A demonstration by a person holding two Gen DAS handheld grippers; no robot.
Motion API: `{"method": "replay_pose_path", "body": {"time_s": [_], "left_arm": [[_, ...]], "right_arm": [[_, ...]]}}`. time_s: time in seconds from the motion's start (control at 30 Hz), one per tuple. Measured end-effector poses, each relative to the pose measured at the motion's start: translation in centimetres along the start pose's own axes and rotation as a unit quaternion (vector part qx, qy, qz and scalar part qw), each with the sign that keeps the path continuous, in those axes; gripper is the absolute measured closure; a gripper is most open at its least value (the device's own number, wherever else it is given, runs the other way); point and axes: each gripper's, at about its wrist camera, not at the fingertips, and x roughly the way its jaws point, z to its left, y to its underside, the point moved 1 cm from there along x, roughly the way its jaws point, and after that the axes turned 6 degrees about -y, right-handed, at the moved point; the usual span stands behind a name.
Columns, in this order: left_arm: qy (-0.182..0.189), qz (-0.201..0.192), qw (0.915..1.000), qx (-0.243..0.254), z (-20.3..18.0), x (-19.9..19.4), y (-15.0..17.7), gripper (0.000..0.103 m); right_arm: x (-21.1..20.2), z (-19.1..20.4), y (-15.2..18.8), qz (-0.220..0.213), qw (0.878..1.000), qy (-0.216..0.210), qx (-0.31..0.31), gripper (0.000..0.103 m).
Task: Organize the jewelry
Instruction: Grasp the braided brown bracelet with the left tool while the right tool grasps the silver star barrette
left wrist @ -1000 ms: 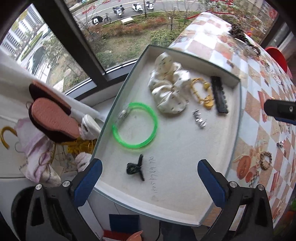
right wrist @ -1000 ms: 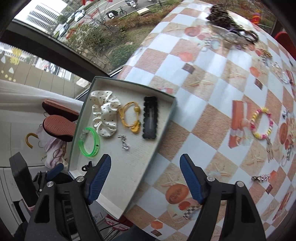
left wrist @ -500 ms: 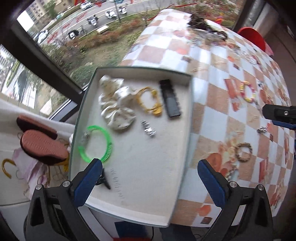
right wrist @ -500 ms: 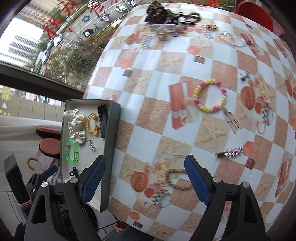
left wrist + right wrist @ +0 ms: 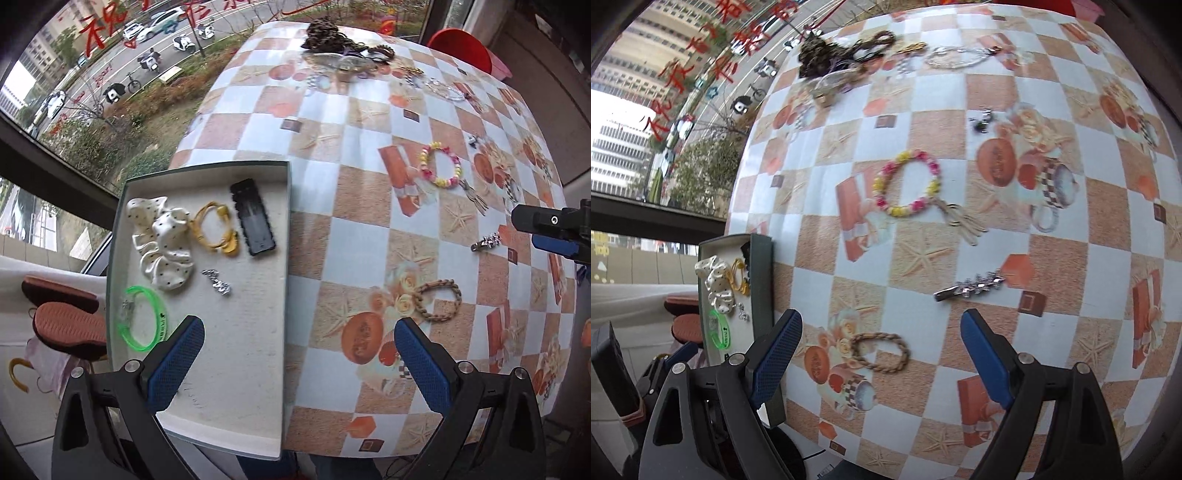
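While both grippers gape, red window lettering (image 5: 701, 70) blurs.

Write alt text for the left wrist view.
The open left gripper hangs above a shallow tray holding a white scrunchie, a yellow hair tie, a black clip, a green bangle and a small silver piece. To its right on the checkered tablecloth lie a braided bracelet, a beaded bracelet and a silver clip.

A glossy checked plastic cloth covers the table (image 5: 369, 206). The tray (image 5: 284, 295) has a matt, felt-like floor. In it lie a satiny cloth scrunchie (image 5: 160, 243), a translucent green plastic bangle (image 5: 142, 321) and a matt black clip (image 5: 253, 216). A braided cord bracelet (image 5: 881, 352) looks rough; the rhinestone clip (image 5: 971, 287) at its 1 o'clock glints like metal.
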Motion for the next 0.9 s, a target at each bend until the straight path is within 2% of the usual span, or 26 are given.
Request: {"method": "replay_pose_path", "body": {"time_s": [0.2,0.43,0.67,0.9], "left_arm": [[0.003,0.003,0.9999,0.01,-1.7,0.6,-1.0,0.0],[0.027,0.015,0.9995,0.003,-3.0,1.8,-2.2,0.0],[0.037,0.028,0.9988,0.016,-4.2,3.3,-2.5,0.0],[0.045,0.036,0.9971,0.049,-5.9,4.4,-1.7,0.0]], "right_arm": [[-1.1,-2.5,-0.1,-0.026,0.999,0.014,0.021,0.013],[-0.5,-4.9,-0.4,0.021,0.998,0.042,0.03,0.013],[0.1,-6.0,-1.6,0.03,0.997,0.059,0.03,0.013],[1.1,-6.0,-2.5,0.038,0.996,0.077,0.014,0.013]]}}
